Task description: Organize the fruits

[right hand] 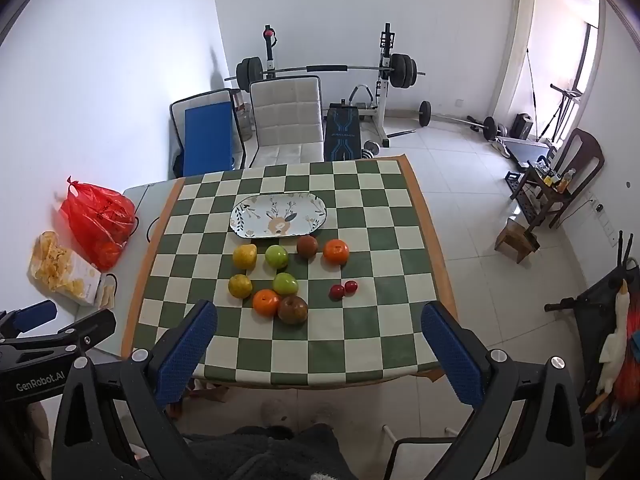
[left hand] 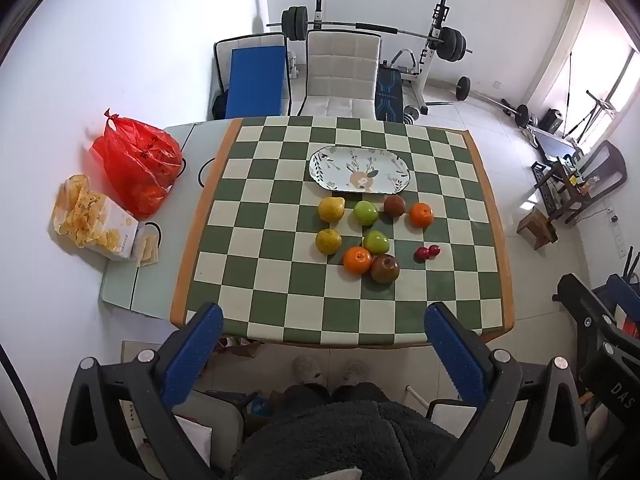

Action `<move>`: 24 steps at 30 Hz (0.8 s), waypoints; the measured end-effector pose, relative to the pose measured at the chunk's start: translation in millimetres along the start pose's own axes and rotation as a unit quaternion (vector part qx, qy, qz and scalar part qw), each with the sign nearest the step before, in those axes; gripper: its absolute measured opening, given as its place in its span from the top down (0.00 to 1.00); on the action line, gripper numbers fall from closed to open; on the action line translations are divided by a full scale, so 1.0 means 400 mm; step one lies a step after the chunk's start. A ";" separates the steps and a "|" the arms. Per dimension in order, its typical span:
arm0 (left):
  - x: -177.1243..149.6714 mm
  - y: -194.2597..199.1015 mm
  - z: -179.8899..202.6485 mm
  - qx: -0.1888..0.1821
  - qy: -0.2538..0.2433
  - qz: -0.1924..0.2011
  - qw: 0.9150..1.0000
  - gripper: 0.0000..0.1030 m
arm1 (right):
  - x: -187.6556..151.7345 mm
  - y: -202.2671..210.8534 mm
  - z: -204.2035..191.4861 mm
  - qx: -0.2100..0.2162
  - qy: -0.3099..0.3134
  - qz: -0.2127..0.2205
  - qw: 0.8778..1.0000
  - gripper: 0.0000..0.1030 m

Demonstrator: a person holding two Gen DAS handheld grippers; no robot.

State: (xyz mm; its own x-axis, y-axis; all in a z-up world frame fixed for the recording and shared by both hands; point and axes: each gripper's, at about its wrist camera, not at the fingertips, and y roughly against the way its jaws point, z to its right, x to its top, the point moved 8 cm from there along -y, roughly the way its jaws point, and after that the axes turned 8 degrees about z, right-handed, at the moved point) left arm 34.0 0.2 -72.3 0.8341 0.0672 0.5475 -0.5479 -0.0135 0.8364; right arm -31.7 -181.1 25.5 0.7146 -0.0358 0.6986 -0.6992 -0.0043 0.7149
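While both tools hang back over the near edge of the worktop (left hand: 452, 152), neither one grips anything. The left tool (left hand: 323, 332) has its blue pads spread wide, with only the checked cloth (left hand: 272, 276) showing between them. The right tool (right hand: 319, 330) is spread just as wide and is also bare; in its view the left tool's dark frame pokes in at the lower left.

The fruit lies loose on the cloth, near the middle, in two rough rows. In the far row, from left to right, sit a yellow pear (left hand: 331, 209), a green apple (left hand: 365, 213), a brownish-red apple (left hand: 395, 205) and an orange (left hand: 421, 215). In the near row sit a second yellow pear (left hand: 328, 241), a second green apple (left hand: 376, 242), a second orange (left hand: 357, 260) and a second brownish-red apple (left hand: 385, 268), the last two touching. Two small red fruits (left hand: 426, 252) lie side by side a little to the right, apart from the rest.

Just beyond the far row rests an oval plate (left hand: 320, 160) with a deer and leaf pattern, nothing on it.

Off the cloth, on the left end of the worktop, stand a knotted red plastic bag (left hand: 136, 164) and a bag of chips (left hand: 86, 216) leaning on a white box (left hand: 126, 236). A pale padded chair (left hand: 342, 72) stands at the far side.
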 end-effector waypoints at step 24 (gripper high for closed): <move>0.000 -0.004 0.009 -0.003 -0.002 -0.002 1.000 0.00 | -0.001 -0.006 0.001 0.003 -0.002 0.000 1.000 0.00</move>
State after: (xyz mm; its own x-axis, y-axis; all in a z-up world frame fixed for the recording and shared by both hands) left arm 35.3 -3.2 -73.6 0.8366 0.0634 0.5441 -0.5447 -0.0078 0.8386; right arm -30.3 -181.3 23.6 0.7150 -0.0405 0.6979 -0.6988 -0.0111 0.7153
